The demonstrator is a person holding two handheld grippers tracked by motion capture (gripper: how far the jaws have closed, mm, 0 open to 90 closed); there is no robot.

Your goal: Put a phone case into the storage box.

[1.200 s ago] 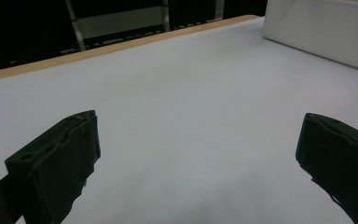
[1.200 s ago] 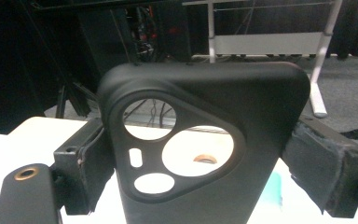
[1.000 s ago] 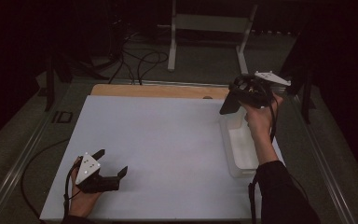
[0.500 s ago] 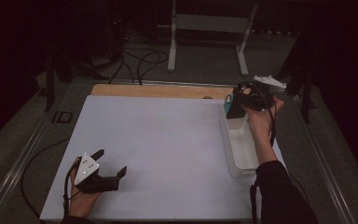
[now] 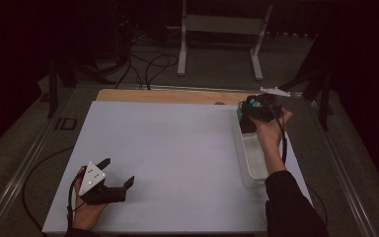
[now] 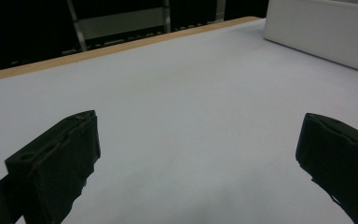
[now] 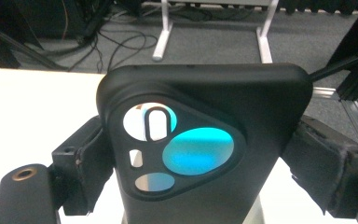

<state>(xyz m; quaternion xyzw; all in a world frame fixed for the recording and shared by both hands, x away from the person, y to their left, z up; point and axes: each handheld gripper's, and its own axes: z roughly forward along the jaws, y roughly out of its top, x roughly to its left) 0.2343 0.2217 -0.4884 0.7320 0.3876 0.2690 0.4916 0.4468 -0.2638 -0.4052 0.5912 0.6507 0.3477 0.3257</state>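
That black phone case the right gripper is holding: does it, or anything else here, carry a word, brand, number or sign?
None can be read.
Black phone case: plain, with camera cutouts, no lettering.
White bin: bare.
White table sheet: bare.

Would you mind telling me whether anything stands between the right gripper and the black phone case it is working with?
Nothing does. The right gripper already has the black phone case clamped between its jaws, one pressed to each side, above the far end of the white bin.
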